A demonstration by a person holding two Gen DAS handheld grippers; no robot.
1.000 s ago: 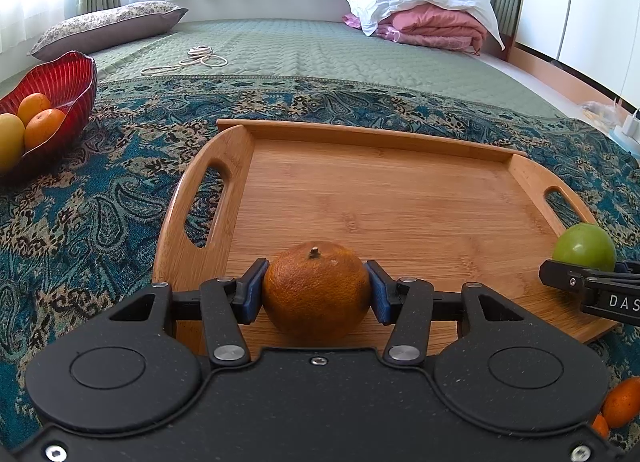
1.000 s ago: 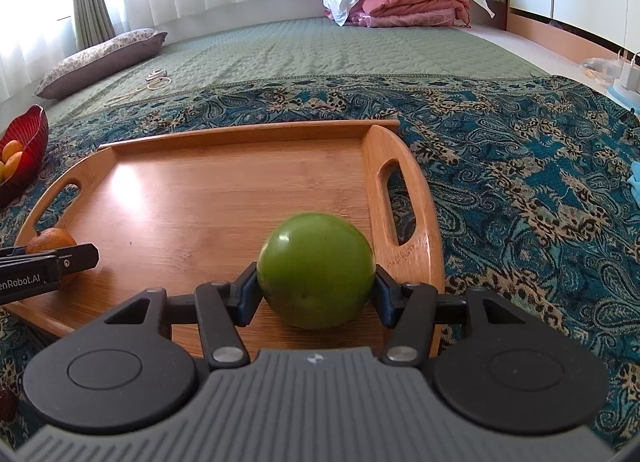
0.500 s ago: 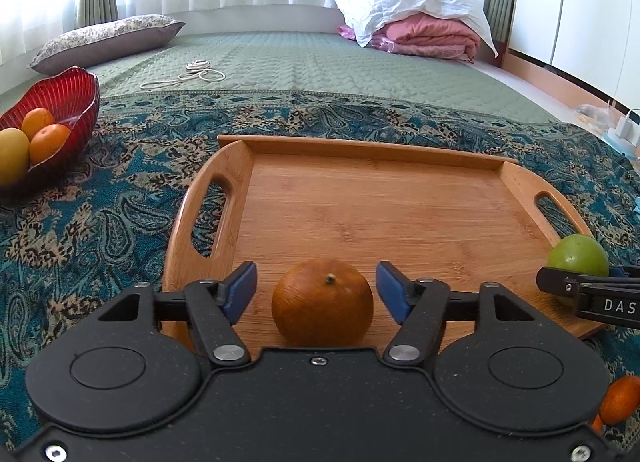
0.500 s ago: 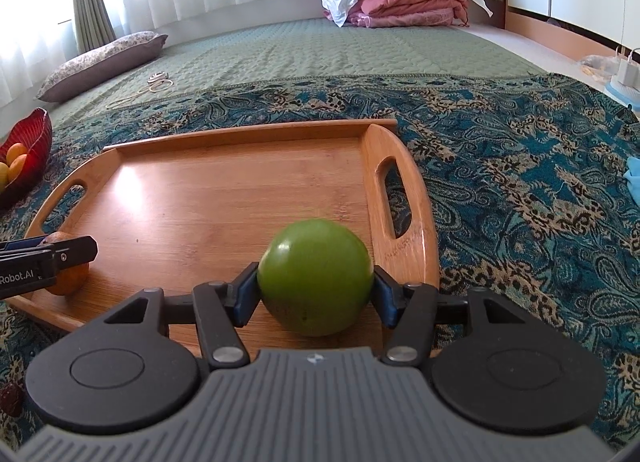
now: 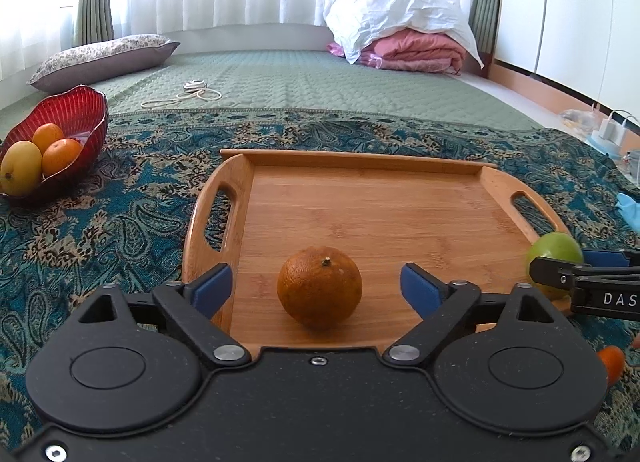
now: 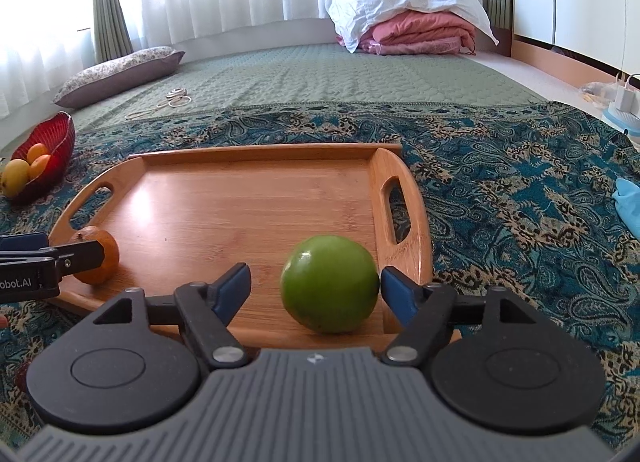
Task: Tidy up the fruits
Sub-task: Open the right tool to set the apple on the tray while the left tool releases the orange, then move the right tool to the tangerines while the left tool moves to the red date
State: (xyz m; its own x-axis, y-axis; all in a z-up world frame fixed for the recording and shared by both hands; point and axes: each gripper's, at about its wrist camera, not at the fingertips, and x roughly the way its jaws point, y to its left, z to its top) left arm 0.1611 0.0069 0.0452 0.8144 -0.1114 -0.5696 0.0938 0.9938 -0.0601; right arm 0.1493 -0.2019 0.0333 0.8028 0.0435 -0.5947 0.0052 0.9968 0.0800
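On the near edge of the wooden tray [image 5: 360,197], an orange [image 5: 319,292] sits left and a green fruit [image 6: 329,288] right. The left gripper [image 5: 318,288] and right gripper [image 6: 316,286] fingers are released, spread beside each fruit.

Black left gripper [image 5: 320,288] (grey-ribbed right gripper [image 6: 316,286]), blue-padded jaws
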